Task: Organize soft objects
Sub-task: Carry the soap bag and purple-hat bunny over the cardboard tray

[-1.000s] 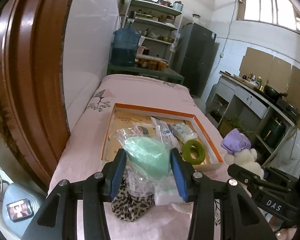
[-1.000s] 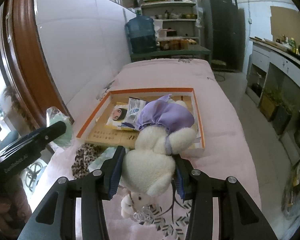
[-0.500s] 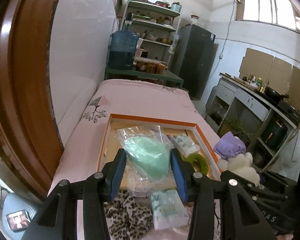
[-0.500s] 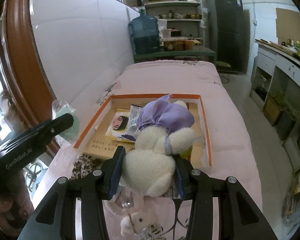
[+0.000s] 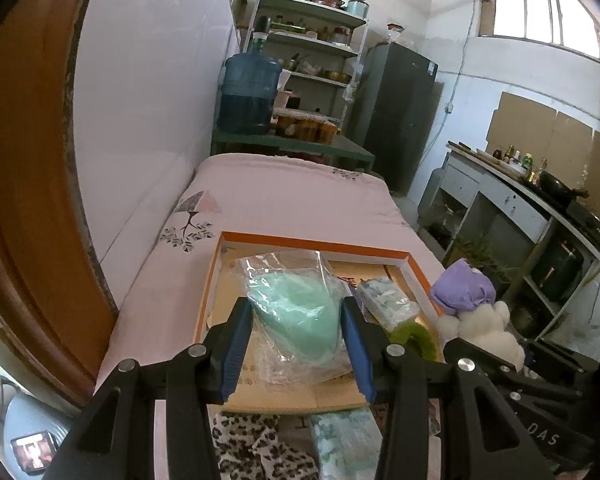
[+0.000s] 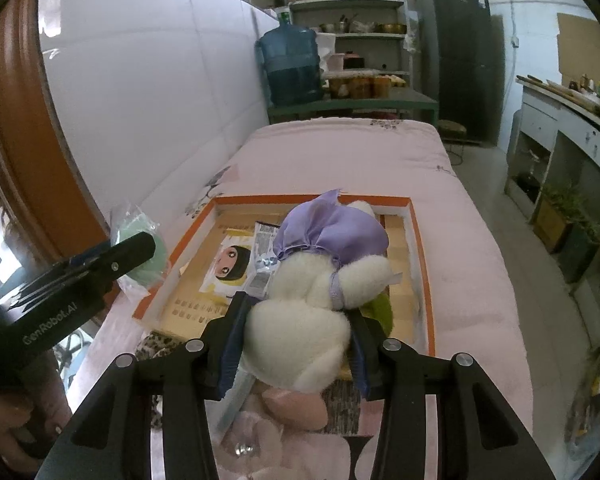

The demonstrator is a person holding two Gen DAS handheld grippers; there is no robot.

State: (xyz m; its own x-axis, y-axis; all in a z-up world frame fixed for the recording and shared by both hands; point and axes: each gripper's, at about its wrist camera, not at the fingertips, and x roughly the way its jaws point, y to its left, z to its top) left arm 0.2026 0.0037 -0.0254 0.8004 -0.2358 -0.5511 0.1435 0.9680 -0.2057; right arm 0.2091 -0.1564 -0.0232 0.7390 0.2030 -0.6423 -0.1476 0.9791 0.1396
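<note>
Nearby, leopard cloth (image 5: 256,446) beside tray (image 5: 316,242)

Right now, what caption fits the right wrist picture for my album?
Right tool squeezing a white plush toy in a purple dress above the orange-rimmed tray.

Green sponge in clear plastic bag (image 5: 296,312): pinched btwn blue pads, held above orange-rimmed box (image 5: 316,245). White plush w/ purple cap (image 6: 312,280): gripped at body, head fwd, over box. Green ring (image 5: 414,338) inside box, near-right corner.
</note>
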